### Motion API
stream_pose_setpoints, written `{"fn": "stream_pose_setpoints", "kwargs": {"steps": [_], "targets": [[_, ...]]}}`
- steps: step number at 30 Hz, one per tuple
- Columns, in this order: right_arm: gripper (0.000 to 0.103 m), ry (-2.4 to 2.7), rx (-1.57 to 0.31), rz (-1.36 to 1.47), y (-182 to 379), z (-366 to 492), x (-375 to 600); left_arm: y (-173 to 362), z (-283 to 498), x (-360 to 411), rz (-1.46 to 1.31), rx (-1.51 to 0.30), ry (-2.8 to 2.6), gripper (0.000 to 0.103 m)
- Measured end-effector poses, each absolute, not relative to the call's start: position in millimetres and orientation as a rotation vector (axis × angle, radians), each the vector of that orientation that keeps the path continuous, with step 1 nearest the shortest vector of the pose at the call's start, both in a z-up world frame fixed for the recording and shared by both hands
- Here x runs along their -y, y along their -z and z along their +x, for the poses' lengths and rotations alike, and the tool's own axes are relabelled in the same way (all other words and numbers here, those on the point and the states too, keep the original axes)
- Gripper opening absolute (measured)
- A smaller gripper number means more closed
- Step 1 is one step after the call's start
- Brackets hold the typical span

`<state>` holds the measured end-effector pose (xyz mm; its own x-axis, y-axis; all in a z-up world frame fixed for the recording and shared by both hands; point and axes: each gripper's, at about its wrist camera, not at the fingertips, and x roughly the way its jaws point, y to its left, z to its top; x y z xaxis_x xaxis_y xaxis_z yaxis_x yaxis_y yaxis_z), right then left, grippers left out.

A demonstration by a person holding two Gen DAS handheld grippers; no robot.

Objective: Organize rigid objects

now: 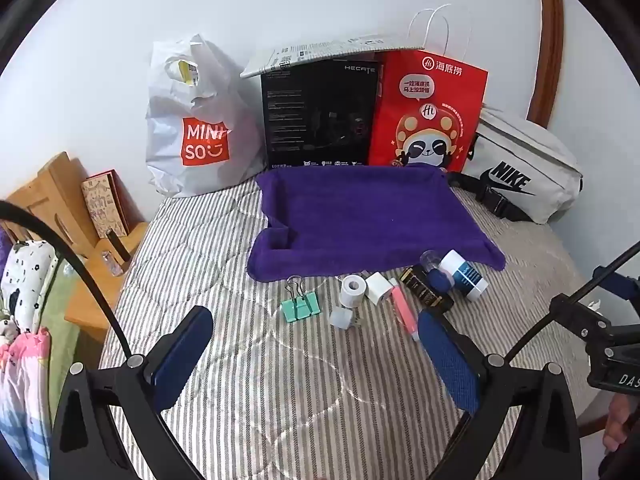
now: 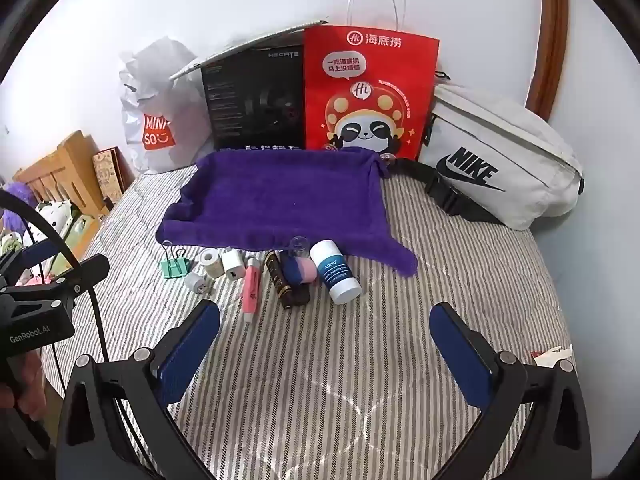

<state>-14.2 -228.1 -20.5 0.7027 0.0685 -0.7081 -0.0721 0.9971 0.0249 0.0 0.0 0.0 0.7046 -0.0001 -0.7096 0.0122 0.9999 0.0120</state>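
A purple towel [image 1: 360, 220] [image 2: 276, 204] lies spread on the striped bed. Along its near edge lies a row of small things: a green binder clip [image 1: 300, 306] [image 2: 174, 266], a tape roll [image 1: 353, 290] [image 2: 212, 262], a white charger cube [image 1: 379, 288] [image 2: 233, 266], a small grey adapter [image 1: 341, 317] [image 2: 195, 281], a pink pen [image 1: 404, 308] [image 2: 250, 288], a black-gold tube [image 1: 426, 294] [image 2: 282, 280], a blue-pink bottle [image 2: 298, 270] and a white-blue stick [image 1: 466, 274] [image 2: 336, 272]. My left gripper [image 1: 316, 344] and right gripper [image 2: 326, 336] are open and empty, short of the row.
Against the wall stand a white Miniso bag [image 1: 196, 128], a black box [image 1: 320, 116], a red paper bag [image 1: 428, 112] and a grey Nike bag [image 1: 524, 168]. A wooden bedside shelf [image 1: 68, 216] is at the left of the bed.
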Motion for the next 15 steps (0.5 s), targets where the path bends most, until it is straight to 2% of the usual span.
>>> {"fn": "stream_pose_setpoints", "kwargs": {"steps": [9, 15], "targets": [[0.103, -0.079, -0.791, 0.008, 14.0, -14.8, 222.9, -3.2, 2.2, 18.3, 0.056, -0.802, -0.031, 0.103], [0.103, -0.086, -0.777, 0.018, 17.6, -22.6, 225.9, 0.9, -3.4, -0.8, 0.015, -0.81, -0.002, 0.103]]}}
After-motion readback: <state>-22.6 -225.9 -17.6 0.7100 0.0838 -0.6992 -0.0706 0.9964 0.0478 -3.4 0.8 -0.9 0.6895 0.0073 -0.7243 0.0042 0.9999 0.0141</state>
